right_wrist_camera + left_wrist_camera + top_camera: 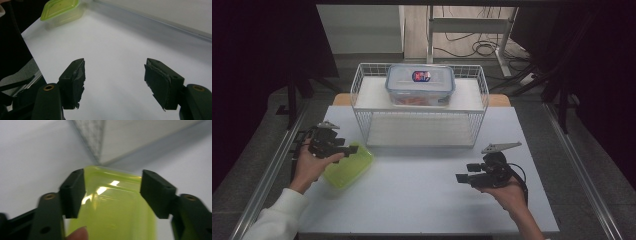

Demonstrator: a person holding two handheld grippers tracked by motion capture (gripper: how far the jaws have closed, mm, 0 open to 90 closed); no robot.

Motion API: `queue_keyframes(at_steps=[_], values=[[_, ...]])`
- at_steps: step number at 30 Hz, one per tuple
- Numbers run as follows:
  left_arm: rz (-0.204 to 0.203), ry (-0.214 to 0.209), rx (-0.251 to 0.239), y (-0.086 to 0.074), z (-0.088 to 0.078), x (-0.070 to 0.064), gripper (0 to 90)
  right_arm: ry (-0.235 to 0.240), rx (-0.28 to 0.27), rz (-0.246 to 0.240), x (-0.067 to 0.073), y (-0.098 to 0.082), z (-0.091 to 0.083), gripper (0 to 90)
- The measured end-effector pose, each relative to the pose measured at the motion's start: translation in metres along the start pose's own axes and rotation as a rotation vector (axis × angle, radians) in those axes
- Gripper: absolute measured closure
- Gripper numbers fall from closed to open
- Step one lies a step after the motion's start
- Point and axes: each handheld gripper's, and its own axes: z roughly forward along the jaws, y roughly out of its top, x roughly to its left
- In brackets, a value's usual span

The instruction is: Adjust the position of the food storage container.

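Left gripper (353, 148) sits at the table's left edge with its jaws astride the lime-green container (348, 165) — in the left gripper view the left pad looks to lie against the container's (112, 207) side while the right pad stands just off it, so no firm grip shows. That container rests on the white table (422, 195) near its left side, just in front of the white wire basket (419, 102), on which a clear lidded box (420, 84) stands. Right gripper (460, 178) hangs over the bare right part of the table, well apart from the container — jaws wide and empty.
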Motion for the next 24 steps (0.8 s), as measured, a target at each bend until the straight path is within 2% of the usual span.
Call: queue_keyframes(at_steps=[2,3,5,7,10,12,14,17,19,21,24], values=[[-0.023,-0.009,0.013,0.001,0.005,0.009,44.8,0.001,0.002,0.003,-0.002,-0.001,0.001,33.0],[-0.017,0.006,0.031,0.002,0.008,0.013,50.0,-0.001,0.005,0.012,-0.003,-0.001,0.002,32.9],[0.0,0.058,0.051,0.003,0.014,0.019,52.9,-0.001,0.005,0.014,-0.004,-0.002,0.002,33.0],[-0.007,0.069,0.054,0.005,0.017,0.024,60.1,-0.003,0.007,0.018,-0.006,-0.002,0.002,32.9],[0.015,0.114,0.088,0.008,0.023,0.029,67.9,-0.001,0.004,0.026,-0.007,-0.003,0.003,32.6],[0.005,0.126,0.103,0.009,0.027,0.032,73.7,-0.003,0.006,0.03,-0.008,-0.004,0.003,32.4],[-0.008,0.125,0.126,0.008,0.032,0.036,79.9,-0.002,0.007,0.032,-0.009,-0.004,0.004,32.3],[-0.003,0.122,0.169,0.006,0.038,0.037,89.5,-0.002,0.011,0.033,-0.009,-0.005,0.004,32.2],[0.012,0.113,0.184,0.005,0.04,0.034,90.0,0.001,0.012,0.032,-0.009,-0.005,0.005,32.1],[0.022,0.124,0.193,0.005,0.042,0.032,90.0,0.025,0.006,0.041,-0.009,-0.005,0.005,32.0],[0.022,0.101,0.201,0.005,0.043,0.031,90.0,0.026,0.007,0.045,-0.01,-0.005,0.006,31.9]])
